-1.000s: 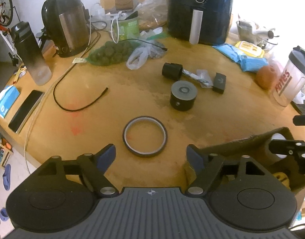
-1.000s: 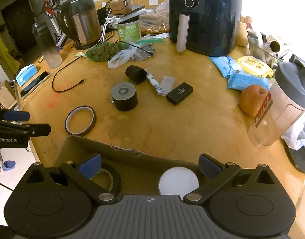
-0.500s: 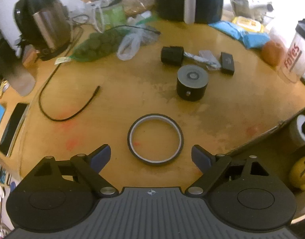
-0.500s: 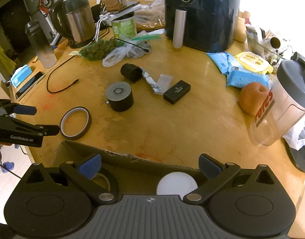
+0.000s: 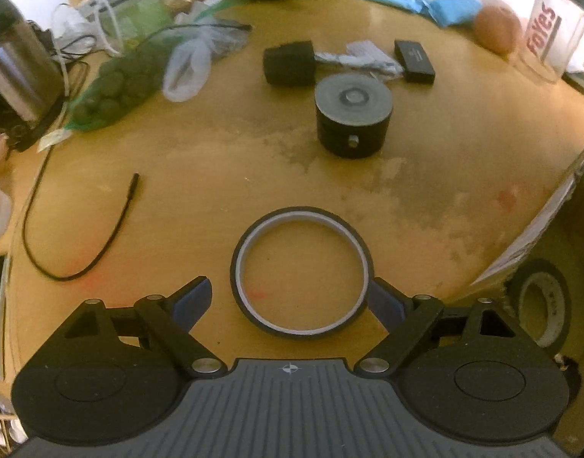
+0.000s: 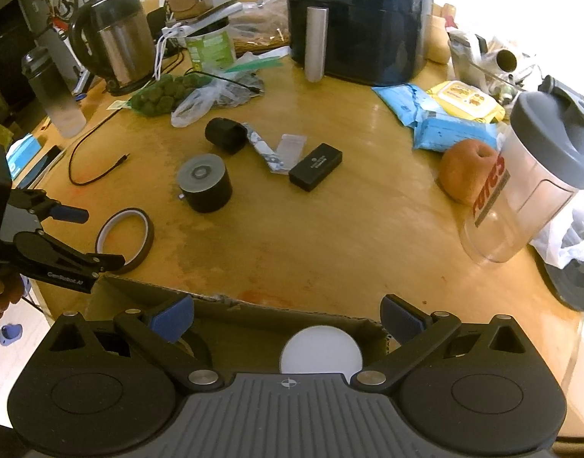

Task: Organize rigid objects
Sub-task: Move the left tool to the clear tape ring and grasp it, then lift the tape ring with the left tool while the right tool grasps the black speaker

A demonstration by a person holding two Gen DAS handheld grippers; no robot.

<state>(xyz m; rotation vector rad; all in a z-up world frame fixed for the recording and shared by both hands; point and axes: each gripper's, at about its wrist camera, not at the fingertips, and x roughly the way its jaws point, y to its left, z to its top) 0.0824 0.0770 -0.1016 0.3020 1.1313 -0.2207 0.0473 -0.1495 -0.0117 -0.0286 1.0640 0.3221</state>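
Note:
A thin dark tape ring lies flat on the wooden table; it also shows in the right wrist view. My left gripper is open, low over the table, with its fingers on either side of the ring's near half. My right gripper is open and empty, hovering over a cardboard box that holds a white round object and a tape roll. Farther on stand a black cylinder, a small black cap and a black rectangular device.
A black cable lies at left. A kettle, a bag of green balls, an air fryer, blue packets, an apple and a shaker bottle ring the table.
My left gripper has moved forward and down to the tape ring, which now sits between its open fingers. The right gripper has stayed over the box.

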